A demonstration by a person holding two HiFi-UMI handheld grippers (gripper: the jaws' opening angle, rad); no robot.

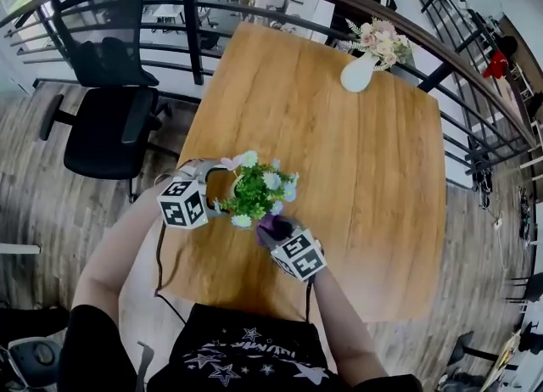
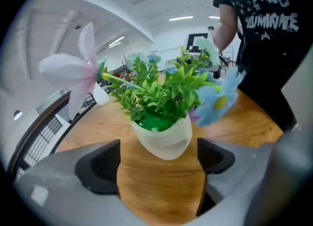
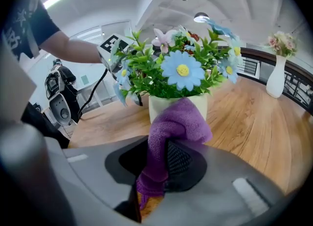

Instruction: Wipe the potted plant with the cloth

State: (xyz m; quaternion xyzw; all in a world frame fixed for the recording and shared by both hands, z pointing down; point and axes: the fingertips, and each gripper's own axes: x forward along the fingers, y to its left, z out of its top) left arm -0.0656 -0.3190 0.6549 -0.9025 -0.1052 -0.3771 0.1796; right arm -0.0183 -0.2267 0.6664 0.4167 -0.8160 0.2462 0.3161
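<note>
The potted plant [image 1: 257, 190], green leaves with blue, white and pink flowers in a small white pot [image 2: 164, 136], stands on the wooden table [image 1: 365, 161] near its front edge. On its left, my left gripper [image 1: 214, 187] is open, and the pot [image 2: 164, 136] sits just beyond the wide-apart jaws, untouched by the pads. From the plant's near right side my right gripper [image 1: 273, 231] is shut on a purple cloth [image 3: 172, 131], which bunches up against the pot's front [image 3: 200, 103].
A white vase of pink flowers [image 1: 366, 58] stands at the table's far edge. A black office chair [image 1: 106, 85] is on the floor to the left. A curved metal railing [image 1: 339, 0] runs behind the table.
</note>
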